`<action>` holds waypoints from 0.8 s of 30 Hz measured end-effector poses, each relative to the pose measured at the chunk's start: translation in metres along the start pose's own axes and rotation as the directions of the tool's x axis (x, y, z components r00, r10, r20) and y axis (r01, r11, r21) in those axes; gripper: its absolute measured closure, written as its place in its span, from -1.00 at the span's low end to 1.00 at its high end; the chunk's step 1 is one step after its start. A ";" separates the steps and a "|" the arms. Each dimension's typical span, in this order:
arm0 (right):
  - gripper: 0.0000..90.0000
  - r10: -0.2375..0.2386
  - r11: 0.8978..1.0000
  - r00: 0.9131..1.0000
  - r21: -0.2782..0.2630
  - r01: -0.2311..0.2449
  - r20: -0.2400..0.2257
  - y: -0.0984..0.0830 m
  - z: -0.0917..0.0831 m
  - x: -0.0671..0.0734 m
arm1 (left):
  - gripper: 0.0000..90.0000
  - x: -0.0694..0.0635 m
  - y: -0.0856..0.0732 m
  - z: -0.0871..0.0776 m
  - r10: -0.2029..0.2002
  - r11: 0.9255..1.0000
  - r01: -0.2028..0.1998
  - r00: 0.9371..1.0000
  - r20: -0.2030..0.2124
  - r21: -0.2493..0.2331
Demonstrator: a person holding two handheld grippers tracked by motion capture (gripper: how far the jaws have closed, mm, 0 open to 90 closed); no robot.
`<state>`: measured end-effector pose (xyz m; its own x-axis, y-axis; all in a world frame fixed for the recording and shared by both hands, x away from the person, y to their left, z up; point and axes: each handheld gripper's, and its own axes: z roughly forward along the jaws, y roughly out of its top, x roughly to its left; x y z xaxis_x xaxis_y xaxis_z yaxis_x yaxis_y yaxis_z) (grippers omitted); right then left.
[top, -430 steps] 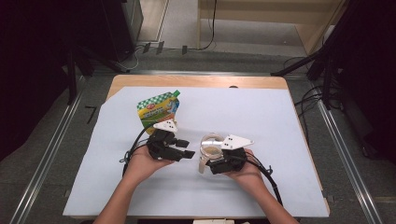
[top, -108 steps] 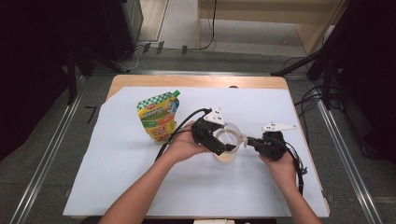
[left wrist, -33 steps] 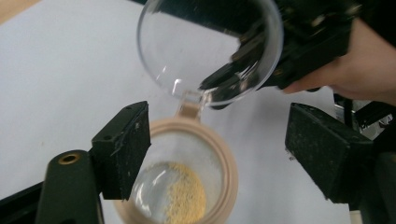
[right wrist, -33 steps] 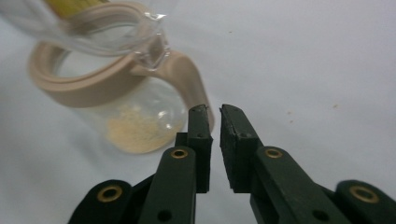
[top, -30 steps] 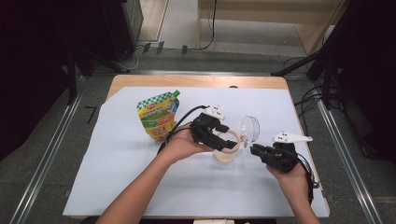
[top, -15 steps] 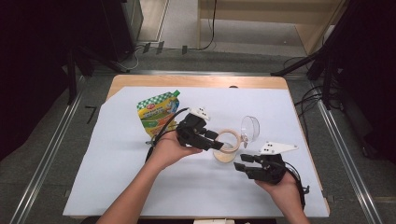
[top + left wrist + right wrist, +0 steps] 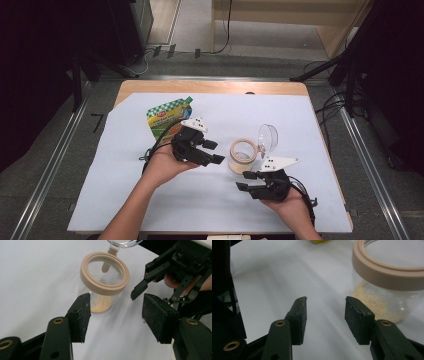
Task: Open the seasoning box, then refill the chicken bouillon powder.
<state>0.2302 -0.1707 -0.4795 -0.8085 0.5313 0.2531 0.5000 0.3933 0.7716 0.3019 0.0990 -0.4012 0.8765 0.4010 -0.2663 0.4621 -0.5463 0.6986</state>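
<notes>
Both claws stand apart and hold nothing: the left claw (image 7: 113, 315) has just been opening, with the jar (image 7: 103, 287) just ahead of it, while the right claw (image 7: 325, 318) sits beside the jar. A careless sideways swing could tip the jar and spill its powder.

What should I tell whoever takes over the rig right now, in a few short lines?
Left gripper: open, empty, beside the jar, jaws just widened.
Right gripper: open, empty, just in front of the jar.
Jar: upright on the white sheet, hinged lid swung open, some tan powder at the bottom.
Pouch: lying behind the left gripper.
Done: lid opened.
Left: probably pouring from the pouch into the jar.
</notes>
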 end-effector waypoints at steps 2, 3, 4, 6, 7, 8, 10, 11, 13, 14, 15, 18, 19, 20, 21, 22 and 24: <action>0.20 -0.018 1.000 1.000 0.013 0.018 0.008 0.000 0.004 0.001 | -0.10 0.001 -0.002 -0.004 -0.007 1.000 0.007 1.000 -0.005 -0.007; 0.20 -0.024 1.000 1.000 0.017 0.024 0.010 0.000 0.006 0.001 | -0.10 0.002 -0.004 -0.006 -0.008 1.000 0.008 1.000 -0.004 -0.008; 0.20 -0.024 1.000 1.000 0.017 0.024 0.010 0.000 0.006 0.001 | -0.10 0.003 -0.005 -0.008 -0.008 1.000 0.008 1.000 -0.011 -0.011; 0.20 -0.022 1.000 1.000 0.017 0.022 0.010 0.001 0.008 0.002 | -0.10 0.004 -0.008 -0.012 -0.020 1.000 0.019 1.000 -0.014 -0.015; 0.20 -0.024 1.000 1.000 0.015 0.024 0.008 0.001 0.009 0.002 | -0.10 0.005 -0.010 -0.013 -0.028 0.999 0.027 0.999 -0.017 -0.016; 0.20 -0.028 1.000 1.000 0.011 0.028 0.010 0.002 0.010 0.003 | -0.10 0.007 -0.011 -0.015 -0.032 0.999 0.032 0.999 -0.020 -0.016; 0.20 -0.029 0.999 1.000 0.013 0.029 0.008 0.003 0.012 0.003 | -0.09 0.009 -0.014 -0.019 -0.040 0.999 0.039 0.999 -0.024 -0.020; 0.20 -0.033 0.999 0.999 0.010 0.033 0.006 0.003 0.013 0.004 | -0.09 0.011 -0.015 -0.021 -0.045 0.999 0.044 0.999 -0.026 -0.023; 0.20 -0.039 0.999 0.999 0.009 0.039 0.003 0.004 0.014 0.004 | -0.08 0.013 -0.017 -0.025 -0.062 0.998 0.061 0.998 -0.032 -0.028; 0.20 -0.037 0.999 0.999 0.009 0.037 -0.001 0.004 0.015 0.004 | -0.08 0.014 -0.017 -0.027 -0.068 0.997 0.067 0.997 -0.040 -0.028; 0.20 -0.040 0.999 0.999 0.009 0.040 -0.002 0.004 0.016 0.005 | -0.07 0.016 -0.018 -0.030 -0.073 0.997 0.071 0.996 -0.044 -0.027; 0.20 -0.043 0.999 0.999 0.014 0.043 -0.008 0.005 0.019 0.006 | -0.06 0.019 -0.021 -0.036 -0.090 0.996 0.089 0.994 -0.054 -0.033; 0.20 -0.045 0.999 0.999 0.013 0.045 -0.009 0.005 0.020 0.006 | -0.05 0.020 -0.022 -0.038 -0.093 0.995 0.091 0.994 -0.061 -0.034; 0.20 -0.048 0.999 0.999 0.014 0.049 -0.011 0.005 0.021 0.006 | -0.05 0.021 -0.022 -0.040 -0.097 0.995 0.094 0.993 -0.065 -0.038; 0.20 -0.050 0.999 0.999 0.018 0.051 -0.011 0.005 0.021 0.007 | -0.04 0.022 -0.023 -0.042 -0.098 0.995 0.095 0.993 -0.067 -0.043; 0.20 -0.051 0.998 0.999 0.020 0.051 -0.011 0.005 0.022 0.007 | -0.04 0.023 -0.023 -0.044 -0.102 0.994 0.099 0.992 -0.068 -0.047; 0.20 -0.051 0.998 0.999 0.022 0.051 -0.010 0.005 0.022 0.008 | -0.03 0.024 -0.024 -0.048 -0.107 0.993 0.104 0.991 -0.076 -0.049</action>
<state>0.2333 -0.1479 -0.4865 -0.8359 0.5033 0.2190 0.4647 0.4368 0.7702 0.3054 0.1573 -0.3926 0.8093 0.5117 -0.2885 0.5433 -0.4653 0.6988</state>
